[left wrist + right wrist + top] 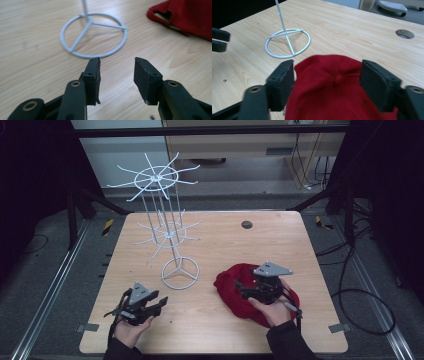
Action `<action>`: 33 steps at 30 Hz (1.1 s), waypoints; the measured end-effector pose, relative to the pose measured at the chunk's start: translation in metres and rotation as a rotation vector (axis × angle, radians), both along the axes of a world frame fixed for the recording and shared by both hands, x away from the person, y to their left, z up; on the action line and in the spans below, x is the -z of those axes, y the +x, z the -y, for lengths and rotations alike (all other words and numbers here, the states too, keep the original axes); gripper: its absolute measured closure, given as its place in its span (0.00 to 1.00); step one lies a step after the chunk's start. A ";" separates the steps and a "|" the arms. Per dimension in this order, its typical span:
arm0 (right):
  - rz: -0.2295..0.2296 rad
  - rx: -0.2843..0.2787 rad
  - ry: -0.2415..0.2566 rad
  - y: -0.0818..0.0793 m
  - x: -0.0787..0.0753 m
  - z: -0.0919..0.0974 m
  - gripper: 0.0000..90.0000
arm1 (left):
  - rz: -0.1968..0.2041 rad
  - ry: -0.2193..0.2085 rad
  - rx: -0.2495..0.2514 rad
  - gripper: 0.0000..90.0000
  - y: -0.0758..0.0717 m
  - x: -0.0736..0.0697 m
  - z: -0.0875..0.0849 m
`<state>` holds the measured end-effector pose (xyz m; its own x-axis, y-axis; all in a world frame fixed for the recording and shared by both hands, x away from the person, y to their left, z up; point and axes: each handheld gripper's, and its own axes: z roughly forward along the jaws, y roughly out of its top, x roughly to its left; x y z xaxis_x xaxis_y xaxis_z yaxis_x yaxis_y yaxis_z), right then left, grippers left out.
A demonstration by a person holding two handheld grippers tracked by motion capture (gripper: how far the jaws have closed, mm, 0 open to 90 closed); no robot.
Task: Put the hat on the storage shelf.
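A red cap (239,290) lies on the wooden table (220,240) at the right front; it also appears as the red cap (332,82) and the red cap (187,15). My right gripper (246,289) hovers just above it, open, its jaws straddling the crown, seen as my right gripper (327,75). A white wire rack (167,227) with two tiers of hooks stands left of centre on a ring base (93,35), also seen as the ring base (287,42). My left gripper (157,302) is open and holds nothing near the front left; in its own view my left gripper (117,70) points at the ring base.
A round cable hole (246,224) sits at the table's far middle, seen too as the cable hole (404,33). Dark frame posts and floor cables (360,290) surround the table.
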<state>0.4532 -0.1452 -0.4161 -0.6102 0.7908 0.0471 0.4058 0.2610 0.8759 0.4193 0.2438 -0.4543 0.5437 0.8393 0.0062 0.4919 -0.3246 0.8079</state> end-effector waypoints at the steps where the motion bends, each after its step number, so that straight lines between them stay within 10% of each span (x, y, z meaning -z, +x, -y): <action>1: -0.004 0.006 -0.006 0.002 0.001 -0.006 0.27 | 0.003 -0.012 -0.017 0.62 0.000 0.000 -0.006; 12: -0.099 0.090 -0.145 0.027 0.034 -0.040 0.25 | -0.010 -0.046 -0.123 0.60 0.007 0.006 -0.039; 20: -0.216 0.111 -0.134 0.032 0.042 -0.031 0.90 | -0.018 -0.043 -0.120 0.61 0.009 0.007 -0.039; 33: 0.010 0.101 0.016 0.005 -0.019 0.002 0.97 | -0.016 -0.043 -0.120 0.62 0.009 0.007 -0.040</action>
